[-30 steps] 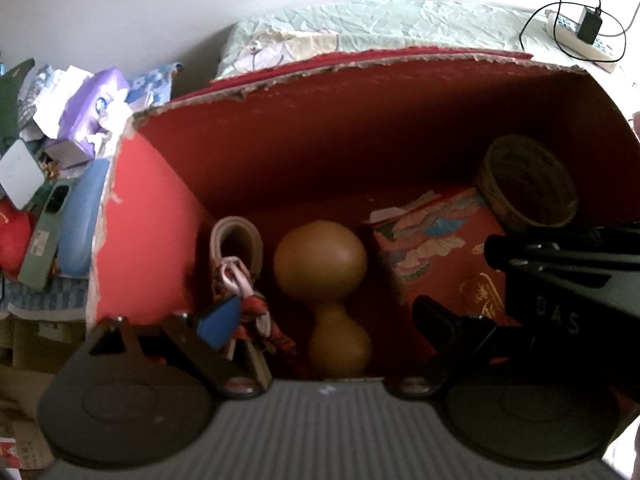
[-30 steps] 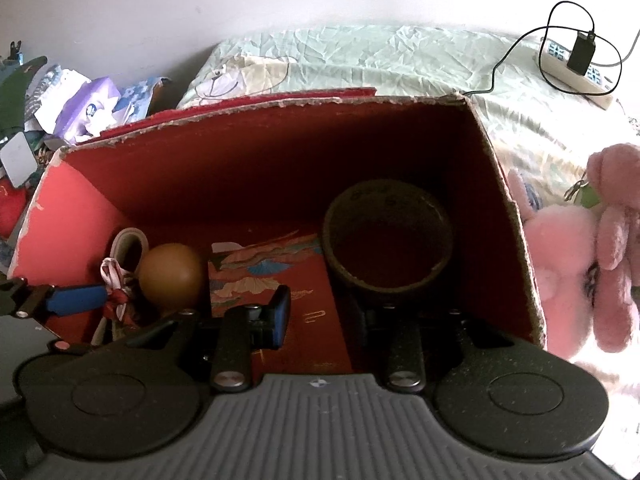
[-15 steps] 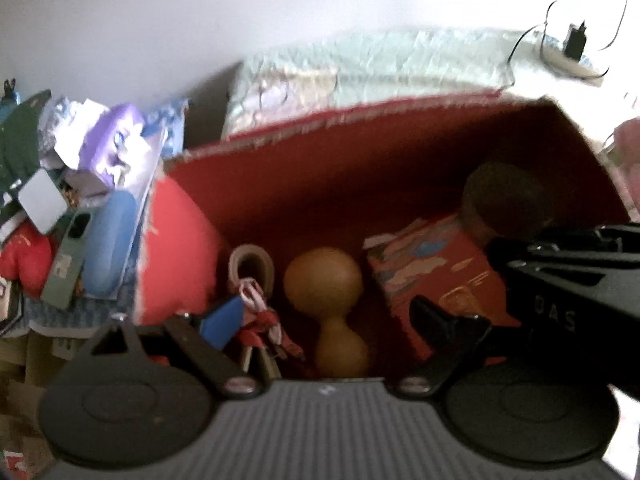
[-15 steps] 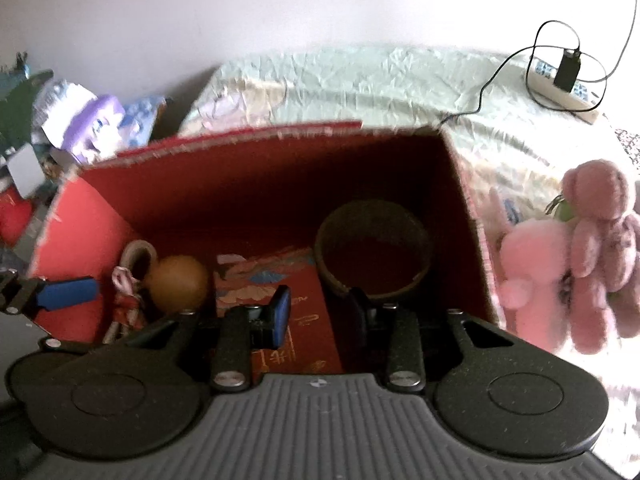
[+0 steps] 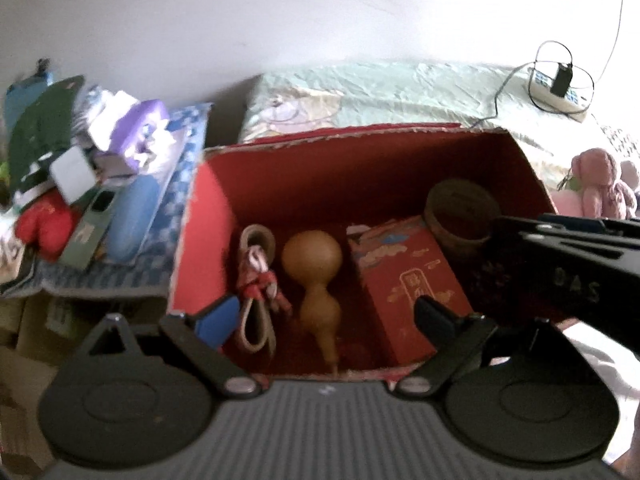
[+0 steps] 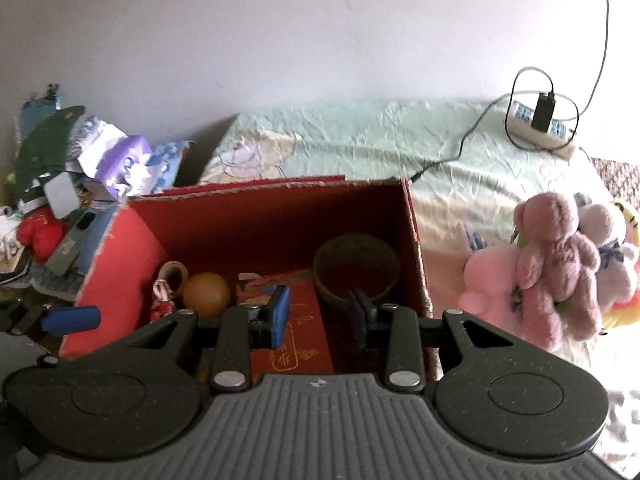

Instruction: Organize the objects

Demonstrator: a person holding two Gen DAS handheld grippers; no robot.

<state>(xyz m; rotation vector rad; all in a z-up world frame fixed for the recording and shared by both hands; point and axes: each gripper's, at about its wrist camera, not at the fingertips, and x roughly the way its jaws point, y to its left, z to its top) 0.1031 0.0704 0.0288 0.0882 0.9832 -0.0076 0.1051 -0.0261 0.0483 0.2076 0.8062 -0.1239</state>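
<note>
Beside the green-sheeted bed [image 6: 360, 140], red box [image 5: 208, 224] now farther below both pulled-back tongs, left tongs [image 5: 324, 316] wide open, right tongs [image 6: 320, 312] part open, both empty; gourd [image 5: 314, 268], red packet [image 5: 408, 280], basket [image 5: 460, 212] already inside, likely packed.

Your left wrist view is soft with motion blur throughout. Daylight washes the pale wall [image 6: 320, 60] and blows out the lower right corner. The open red cardboard box [image 5: 208, 216] is dim inside, its far wall shadowed. Fisheye distortion bends and darkens both frames' corners.
</note>
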